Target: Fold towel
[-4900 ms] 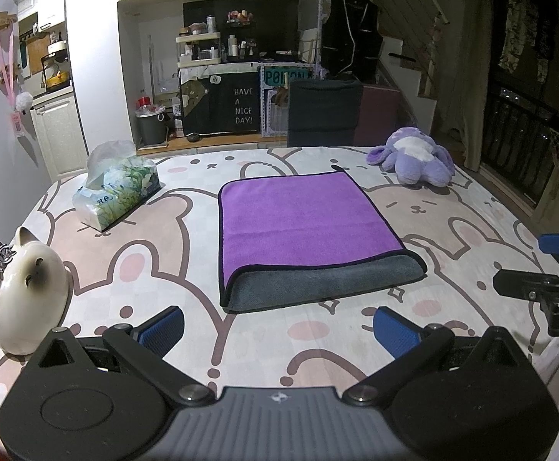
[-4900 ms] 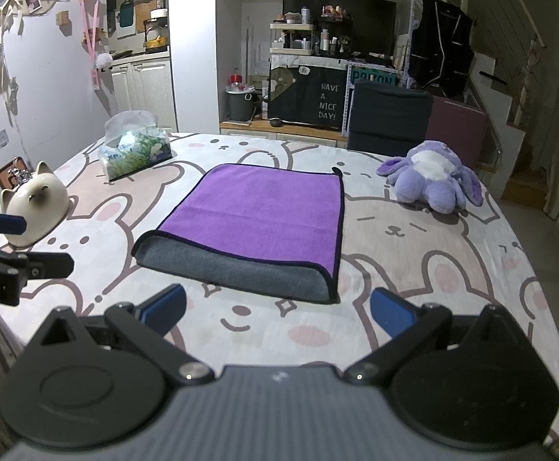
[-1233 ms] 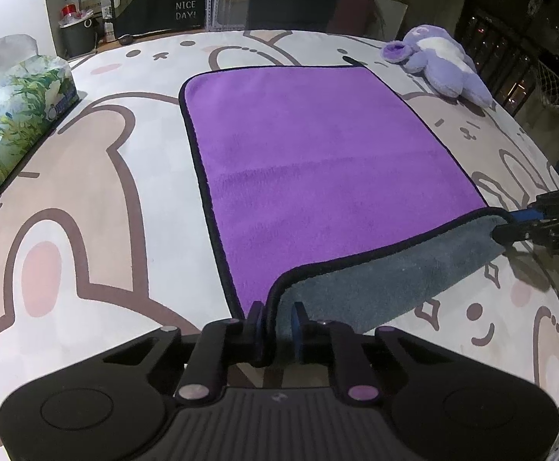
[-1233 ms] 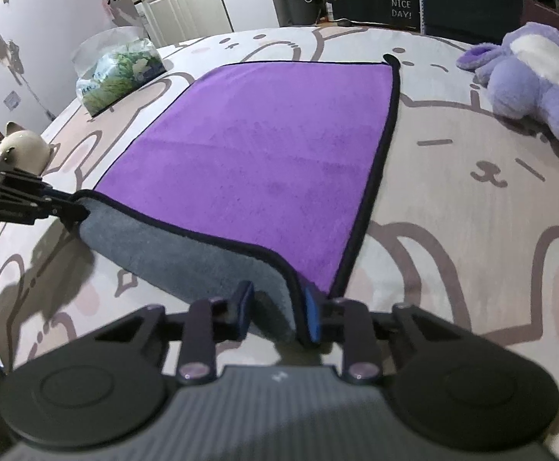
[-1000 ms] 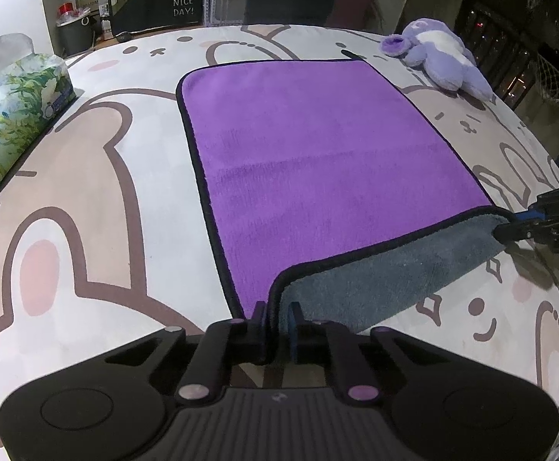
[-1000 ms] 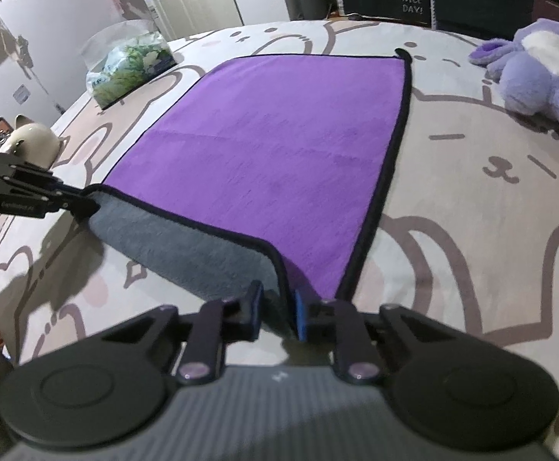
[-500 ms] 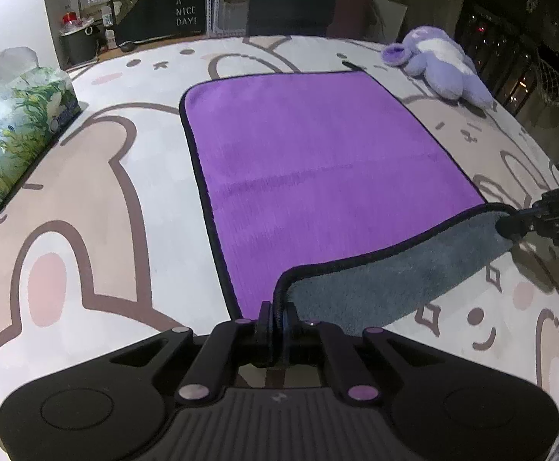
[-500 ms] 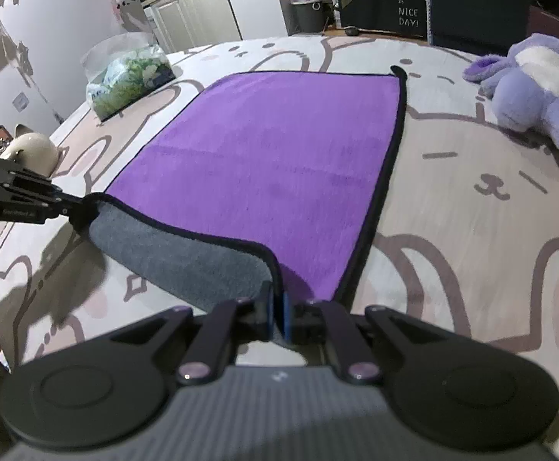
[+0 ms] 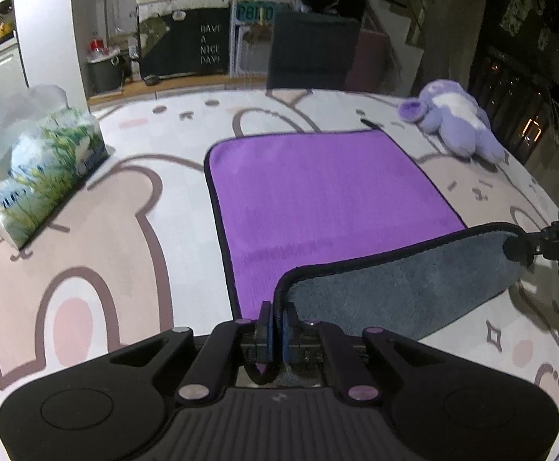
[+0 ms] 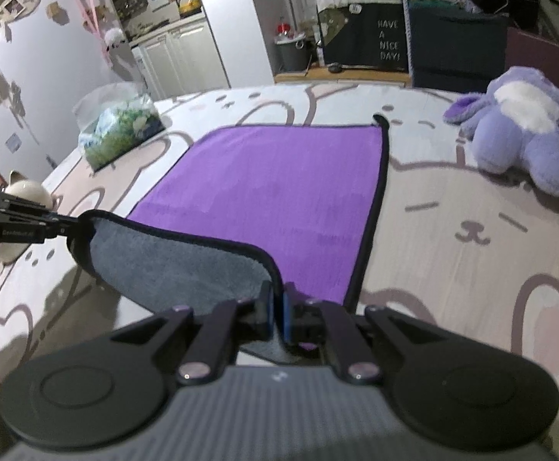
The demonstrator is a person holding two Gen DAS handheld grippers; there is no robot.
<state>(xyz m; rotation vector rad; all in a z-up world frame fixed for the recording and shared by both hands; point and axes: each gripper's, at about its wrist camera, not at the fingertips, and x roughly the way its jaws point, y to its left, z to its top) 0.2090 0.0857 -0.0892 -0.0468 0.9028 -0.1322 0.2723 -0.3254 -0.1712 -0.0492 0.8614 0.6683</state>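
The towel (image 9: pixel 317 199) lies on the table (image 9: pixel 98 238), purple side up, with a thin black border. Its near edge is lifted off the table and curls back, so the grey underside (image 9: pixel 394 292) shows as a hanging strip between the two tongs. The far part of the towel is flat on the table, straight ahead of both tongs.

The left gripper (image 9: pixel 274 326) is closed on the near left corner of the towel; the black border passes between its blue pads. The right gripper (image 10: pixel 277 317) is closed in the same way on the near right corner. In the left wrist view the right gripper (image 9: pixel 525 247) shows at the far right, at the end of the grey strip.

To the left of the left gripper and further ahead stands a tissue pack (image 9: pixel 37 176). Ahead of the right gripper, to its right, a purple plush toy (image 10: pixel 525 126) lies on the table, apart from the towel. Near the left gripper's tip in the right wrist view there is a pale rounded object (image 10: pixel 29 192), maybe a ceramic figure, but it is partly hidden.
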